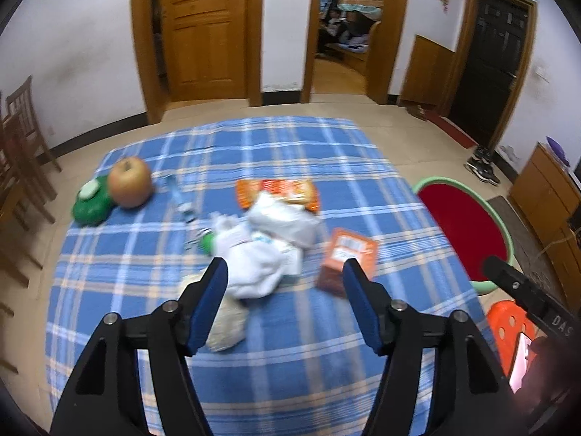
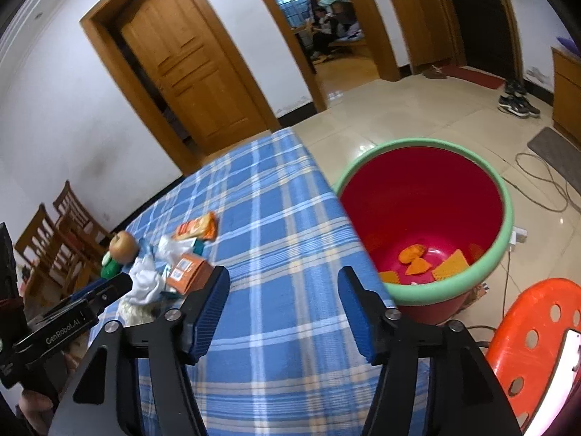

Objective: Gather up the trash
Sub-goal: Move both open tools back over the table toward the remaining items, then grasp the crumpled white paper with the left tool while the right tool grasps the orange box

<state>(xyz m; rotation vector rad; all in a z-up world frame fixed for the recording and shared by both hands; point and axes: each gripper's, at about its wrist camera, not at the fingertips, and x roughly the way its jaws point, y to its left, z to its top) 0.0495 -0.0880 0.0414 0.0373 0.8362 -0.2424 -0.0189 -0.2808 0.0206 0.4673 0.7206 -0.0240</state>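
1. Your left gripper (image 1: 285, 274) hangs over the near middle of the table (image 1: 145, 254), tongs apart and empty. Your right gripper (image 2: 283, 285) hangs over the table's right edge, tongs likewise apart and empty.
2. The trash lies in a loose cluster at mid-table, just beyond your left tongs. The bin (image 2: 506, 203) stands on the floor just off the table's right edge; orange scraps already lie in it.
3. White wad (image 1: 261, 265): soft, crumpled tissue or plastic, likely very light. It should crush under the pads, so pinch its bulk at the centre, not a loose flap.
4. Orange box (image 1: 346, 256): thin card with flat faces and square corners, probably empty. Take it across two opposite faces; expect it to cave if squeezed hard.
5. Orange wrapper (image 1: 277, 190), far side of the cluster: glossy film, likely slippery, partly under the white plastic. Grip a crimped end.
6. Pale lump (image 1: 227, 327), near left tong: rough and fibrous in look; I cannot tell the material.
7. Apple (image 1: 130, 186) and green item (image 1: 90, 201), far left: smooth, rounded and solid-looking. In my judgement neither is trash.
8. The checked cloth is soft weave; a low pinch may snag it.
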